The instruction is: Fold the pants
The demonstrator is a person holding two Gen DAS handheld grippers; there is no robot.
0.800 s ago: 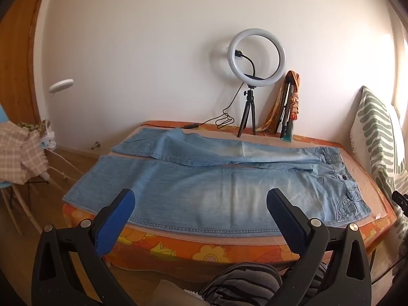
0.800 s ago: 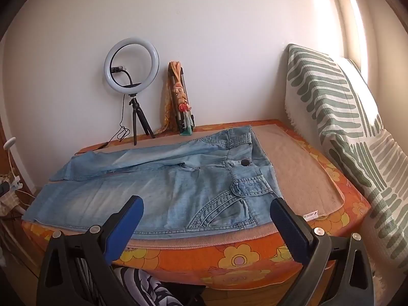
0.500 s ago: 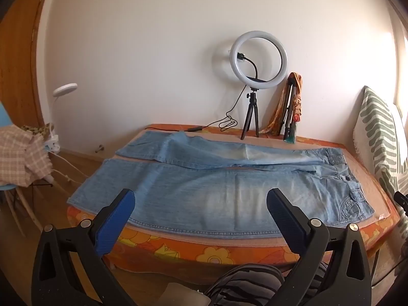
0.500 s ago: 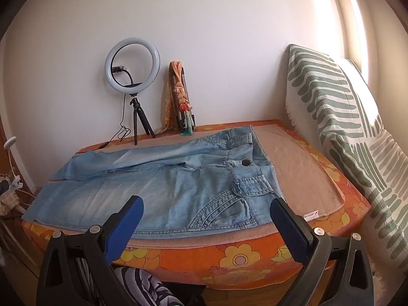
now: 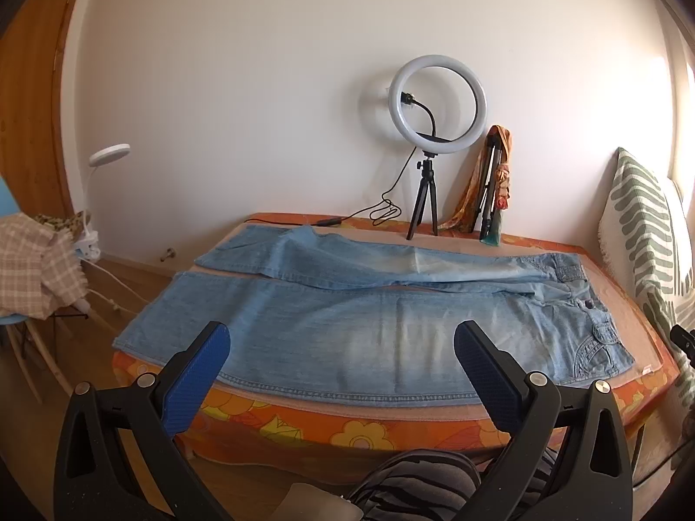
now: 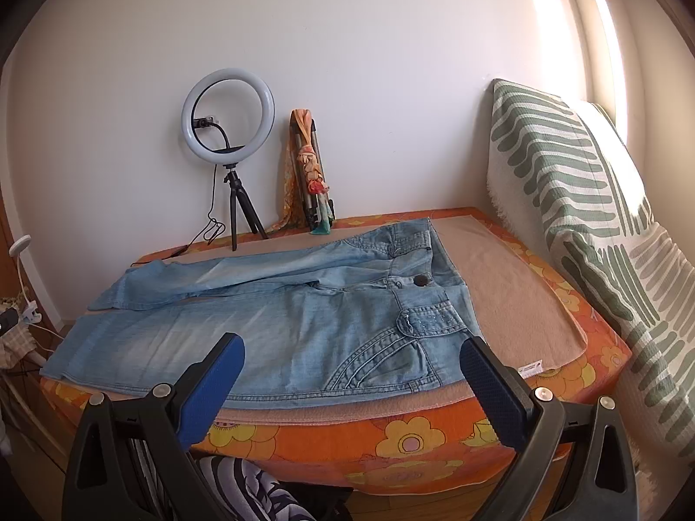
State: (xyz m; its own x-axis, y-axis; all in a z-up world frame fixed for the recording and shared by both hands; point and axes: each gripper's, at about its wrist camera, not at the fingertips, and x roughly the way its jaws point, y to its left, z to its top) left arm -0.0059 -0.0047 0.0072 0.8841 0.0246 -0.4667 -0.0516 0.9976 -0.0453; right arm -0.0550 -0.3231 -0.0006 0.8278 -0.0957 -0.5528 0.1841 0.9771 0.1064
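Observation:
Light blue jeans point(image 5: 356, 330) lie spread flat across an orange flowered bed point(image 5: 360, 430), legs running left, waist at the right. In the right wrist view the jeans point(image 6: 304, 321) show a buttoned waistband and a front pocket. My left gripper point(image 5: 341, 338) hovers short of the bed's near edge, open, with nothing between its blue pads. My right gripper point(image 6: 352, 351) is open too, held before the waist end, apart from the cloth.
A ring light on a tripod point(image 5: 434, 139) and a wrapped folded stand point(image 5: 495, 186) are at the wall behind the bed. A green striped cushion point(image 6: 586, 225) leans at the right. A chair with checked cloth point(image 5: 30, 269) and a white lamp point(image 5: 108, 156) stand left. Striped clothing point(image 5: 417, 486) lies below.
The left wrist view has drifted a little: the bed and ring light sit slightly further right and lower. The right wrist view is almost unchanged. Both grippers stay open.

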